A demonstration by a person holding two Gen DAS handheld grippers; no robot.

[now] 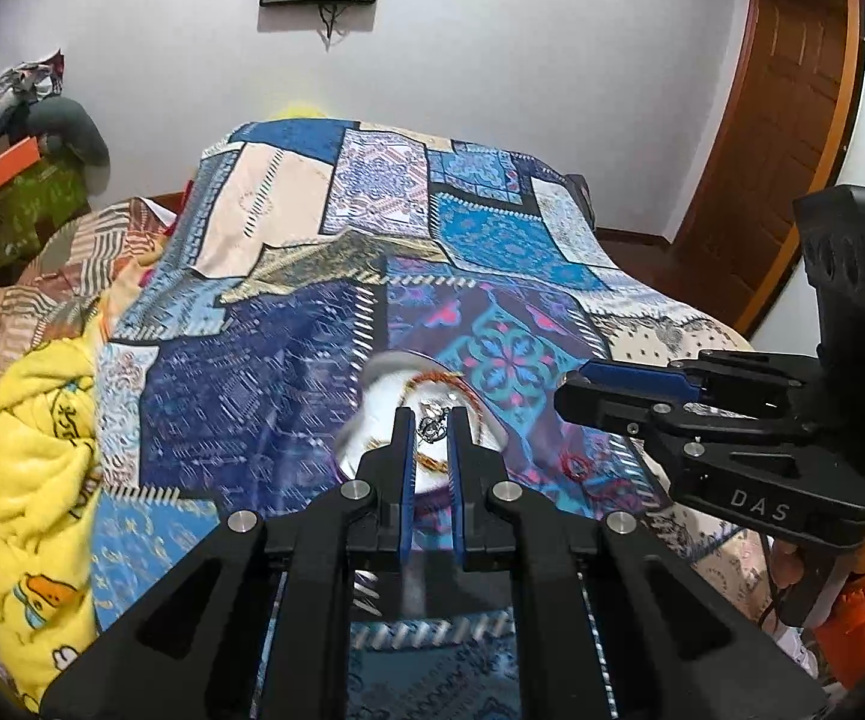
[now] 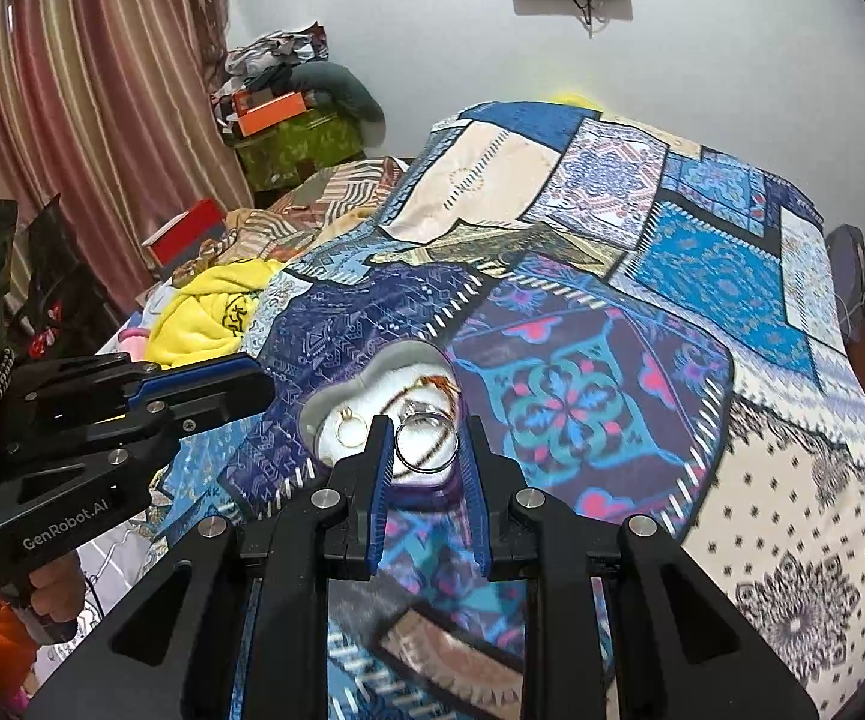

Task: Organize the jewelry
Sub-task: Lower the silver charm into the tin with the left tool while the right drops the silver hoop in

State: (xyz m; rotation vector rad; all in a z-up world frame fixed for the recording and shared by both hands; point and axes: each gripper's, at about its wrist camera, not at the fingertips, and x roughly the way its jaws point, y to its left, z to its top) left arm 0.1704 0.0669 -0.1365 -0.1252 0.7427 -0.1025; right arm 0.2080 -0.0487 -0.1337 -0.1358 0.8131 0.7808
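Blue-padded left tongs (image 1: pixel 432 426) sit nearest the lens, angled down over the bed, jaws nearly shut with nothing gripped (a silver trinket merely shows in the gap). "GenRobot.AI" reads clearly on their side in the right wrist view. Moving rightward, the heart-shaped jewelry box (image 2: pixel 336 396) rests open on the patchwork bedspread (image 2: pixel 702 276), holding a gold ring (image 2: pixel 349 427), a silver bangle (image 2: pixel 426 444) and chains. Right tongs (image 2: pixel 426 450), marked "DAS", tilt down above it, narrowly parted, empty.
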